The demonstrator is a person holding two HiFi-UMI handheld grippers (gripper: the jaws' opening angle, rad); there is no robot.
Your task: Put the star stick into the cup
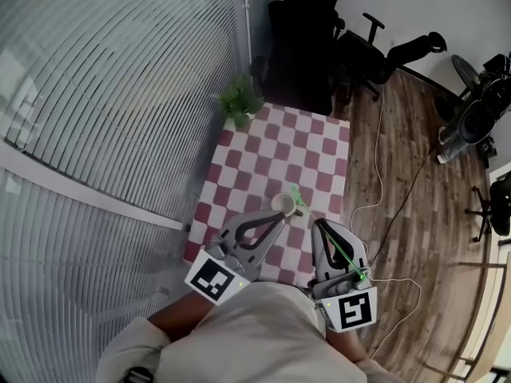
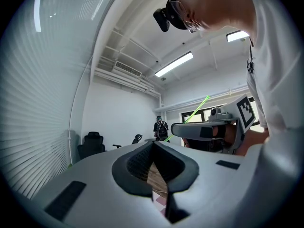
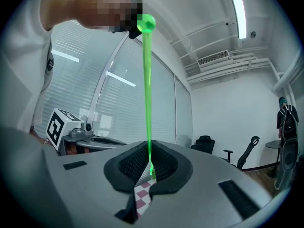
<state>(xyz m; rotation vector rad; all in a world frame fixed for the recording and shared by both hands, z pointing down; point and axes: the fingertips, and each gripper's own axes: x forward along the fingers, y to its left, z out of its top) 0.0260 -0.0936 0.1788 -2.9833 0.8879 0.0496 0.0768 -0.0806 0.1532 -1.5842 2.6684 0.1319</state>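
In the head view, at lower centre, the right gripper [image 1: 317, 223] is clenching the thin green star stick [image 1: 348, 260]. The stick's star end is pointing toward the small pale cup [image 1: 281, 203] on the checked table [image 1: 319, 146]. The cup looks light, so it could be tipping if the star is catching its rim, and the slick shaft could be swivelling in so narrow a pinch. The left gripper [image 1: 278, 216] is sitting just beside the cup, jaws closed on nothing. In the left gripper view its ribbed dark pads [image 2: 137, 163] are meeting at lower centre, and the stick is slanting at upper right. In the right gripper view the pads are gripping the translucent, tapering stick, which is rising to a rounded knob at the top.
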